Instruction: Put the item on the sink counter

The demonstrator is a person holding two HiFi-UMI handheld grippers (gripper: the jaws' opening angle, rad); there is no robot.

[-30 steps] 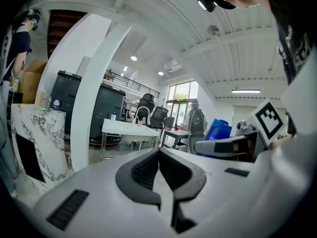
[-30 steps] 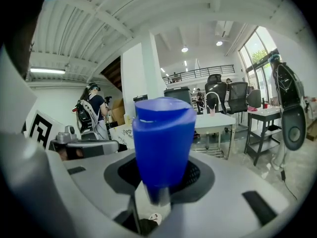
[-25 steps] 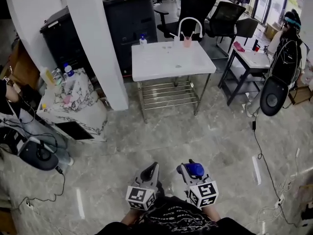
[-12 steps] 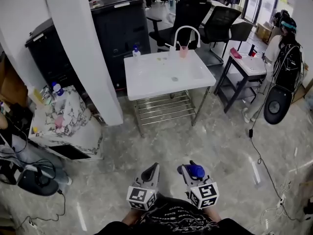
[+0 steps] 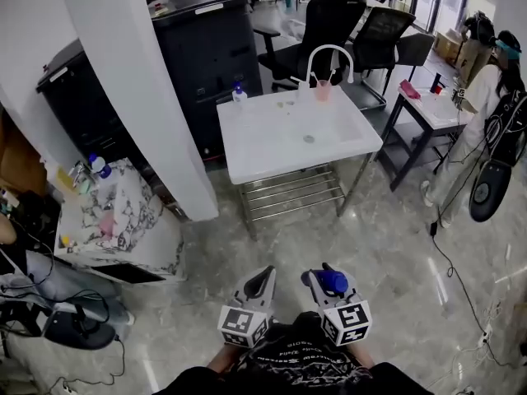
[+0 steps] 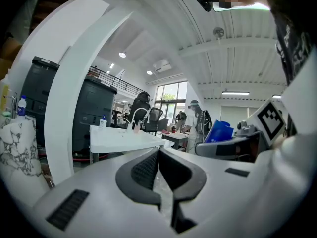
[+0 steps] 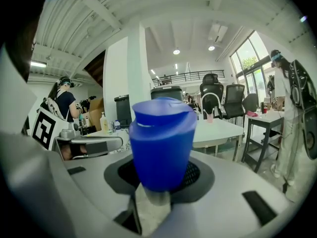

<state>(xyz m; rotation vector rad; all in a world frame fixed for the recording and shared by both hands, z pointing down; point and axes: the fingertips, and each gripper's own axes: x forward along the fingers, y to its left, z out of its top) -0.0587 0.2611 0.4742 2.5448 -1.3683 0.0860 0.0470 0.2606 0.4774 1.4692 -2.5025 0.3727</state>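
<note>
My right gripper is shut on a blue-capped bottle, whose blue cap shows between its jaws in the head view. Beside it, my left gripper is shut with nothing in it; its dark pads meet in the left gripper view. Both are held low in front of me, over the marble floor. The white sink counter with its arched white faucet stands well ahead, beyond the grippers. A small bottle and a pink cup stand at its back edge.
A white pillar rises left of the counter, with dark cabinets behind it. A marble-patterned stand with bottles sits at the left. Office chairs, a side table and a person are at the right. Cables trail on the floor.
The view has shifted: the sink counter has drifted right and sits slightly nearer. Both grippers keep their place in front of me, the right still holding the bottle.
</note>
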